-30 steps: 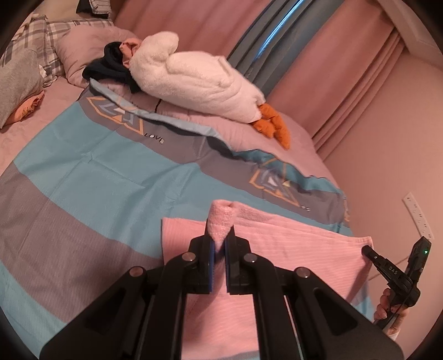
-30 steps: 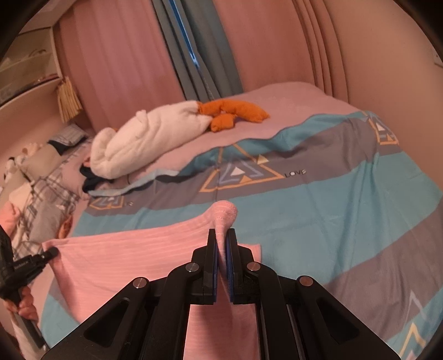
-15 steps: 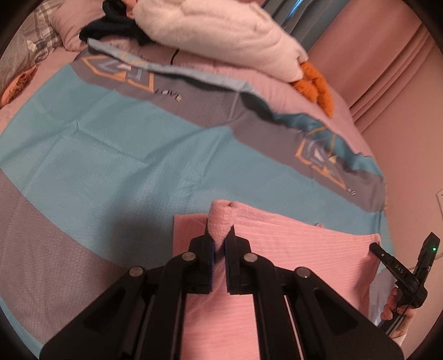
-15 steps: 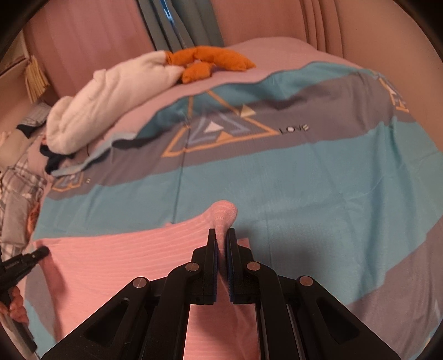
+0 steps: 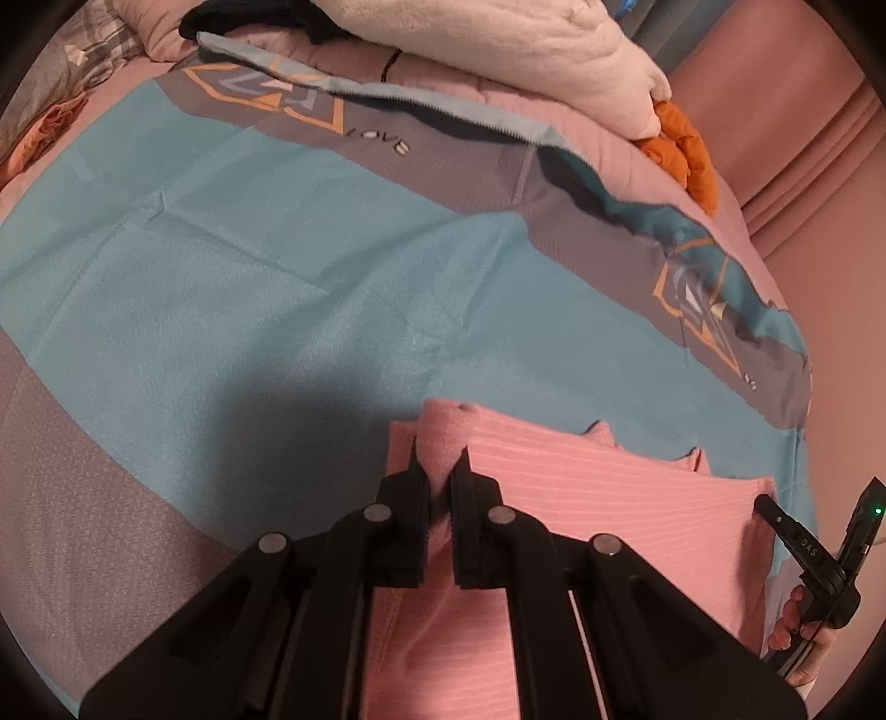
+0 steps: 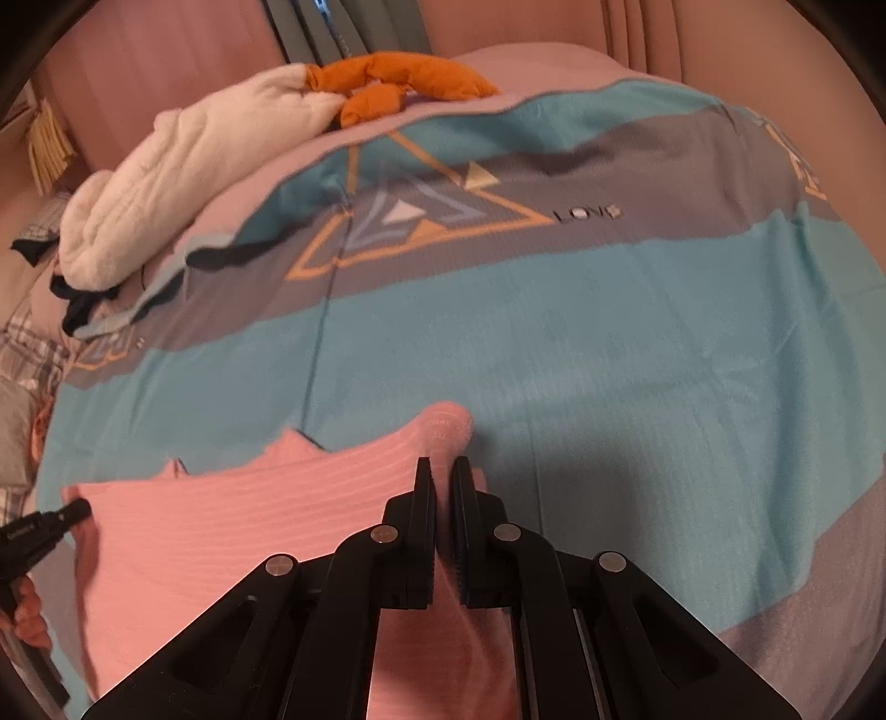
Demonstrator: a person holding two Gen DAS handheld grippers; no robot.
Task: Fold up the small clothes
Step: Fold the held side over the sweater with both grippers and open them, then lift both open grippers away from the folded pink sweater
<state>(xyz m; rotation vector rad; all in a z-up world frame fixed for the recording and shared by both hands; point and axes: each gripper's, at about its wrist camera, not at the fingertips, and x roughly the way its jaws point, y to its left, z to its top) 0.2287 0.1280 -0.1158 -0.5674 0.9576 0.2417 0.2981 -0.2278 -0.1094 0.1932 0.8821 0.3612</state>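
Observation:
A pink ribbed garment (image 5: 598, 498) is stretched between my two grippers, low over the teal and grey bedspread (image 5: 277, 277). My left gripper (image 5: 440, 471) is shut on its left corner, which bunches up between the pads. My right gripper (image 6: 441, 471) is shut on the other corner of the garment (image 6: 232, 531). Further pink cloth edges stick out beyond the far edge. Each gripper shows at the edge of the other's view: the right one in the left wrist view (image 5: 814, 548), the left one in the right wrist view (image 6: 39, 526).
A white plush blanket (image 5: 498, 50) and an orange cloth (image 5: 681, 149) lie at the far side of the bed, also in the right wrist view (image 6: 183, 166). Dark clothes and plaid pillows (image 6: 27, 343) sit at the head. Pink curtains and wall stand behind.
Both grippers have moved forward and down over the bed with the pink garment held between them. The garment now hangs lower, close to the bedspread.

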